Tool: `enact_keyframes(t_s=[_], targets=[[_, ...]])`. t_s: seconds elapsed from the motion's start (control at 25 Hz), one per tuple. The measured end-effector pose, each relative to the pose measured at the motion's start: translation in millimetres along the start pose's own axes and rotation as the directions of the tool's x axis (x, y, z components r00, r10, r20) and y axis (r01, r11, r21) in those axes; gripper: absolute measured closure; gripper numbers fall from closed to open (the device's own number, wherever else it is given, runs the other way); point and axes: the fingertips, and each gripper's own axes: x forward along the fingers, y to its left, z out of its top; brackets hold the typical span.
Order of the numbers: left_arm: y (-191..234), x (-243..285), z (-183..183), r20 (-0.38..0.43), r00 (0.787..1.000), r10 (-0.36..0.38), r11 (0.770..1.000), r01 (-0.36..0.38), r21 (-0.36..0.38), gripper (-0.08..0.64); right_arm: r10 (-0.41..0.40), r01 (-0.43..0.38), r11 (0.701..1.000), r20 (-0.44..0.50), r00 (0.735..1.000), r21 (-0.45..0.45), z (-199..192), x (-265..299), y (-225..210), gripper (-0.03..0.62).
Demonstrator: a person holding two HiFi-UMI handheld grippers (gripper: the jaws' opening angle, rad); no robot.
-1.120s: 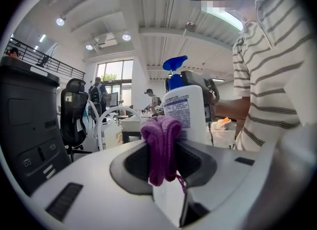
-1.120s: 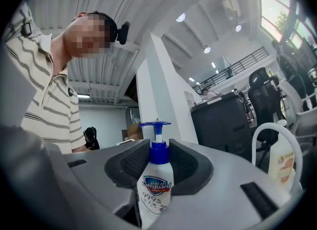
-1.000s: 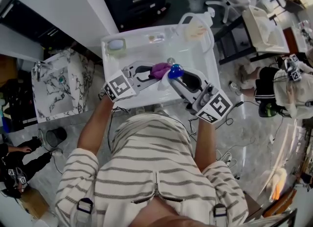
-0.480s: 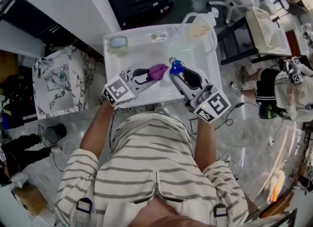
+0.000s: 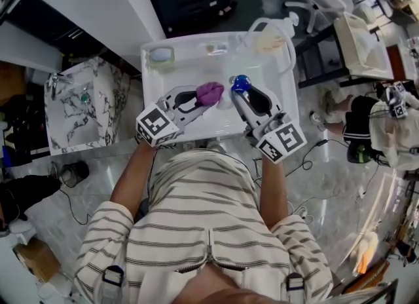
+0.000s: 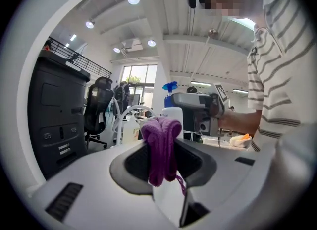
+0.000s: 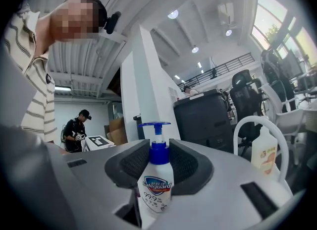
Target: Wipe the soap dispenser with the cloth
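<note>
A white tabletop (image 5: 183,68) stands in a crowded workshop, with a marbled sink (image 5: 78,109) to its left, as your head view shows it. Your left tool (image 5: 204,95) reaches in from the near left with the purple cloth (image 5: 210,91) bunched at its tips. Your right tool (image 5: 239,94) comes in from the near right with the blue-pumped soap dispenser (image 5: 239,85) at its tips, just right of the cloth. A handled bottle (image 5: 271,39) sits at the far right corner.

In the left gripper view, your jaws are pinched on the folded cloth, and the dispenser stands just beyond it.

In the right gripper view, your jaws stand partly apart, pressed against the dispenser's sides, holding it upright.
</note>
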Motion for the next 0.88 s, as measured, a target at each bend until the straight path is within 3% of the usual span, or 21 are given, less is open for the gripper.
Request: enact_keyframes(t_s=[0.12,0.32,0.56,0.88], targets=[[11,-4,3,0.036,0.997,0.065,0.998,-0.064,-0.023,0.443,-0.055,0.055,0.998,-0.008,0.998,-0.016,-3,6,-10,0.462],[27,-6,-2,0.022,0.984,0.178,0.984,-0.178,0.006,0.443,-0.127,0.127,0.992,-0.016,0.992,-0.016,-12,16,-26,0.462],[47,-8,-7,0.019,0.952,0.306,0.952,-0.306,-0.020,0.443,-0.237,0.236,0.971,-0.038,0.971,-0.028,-27,31,-51,0.462],[70,-15,-18,0.000,0.907,0.422,0.906,-0.422,-0.043,0.443,-0.286,0.285,0.958,-0.082,0.955,-0.027,-55,55,-80,0.462]])
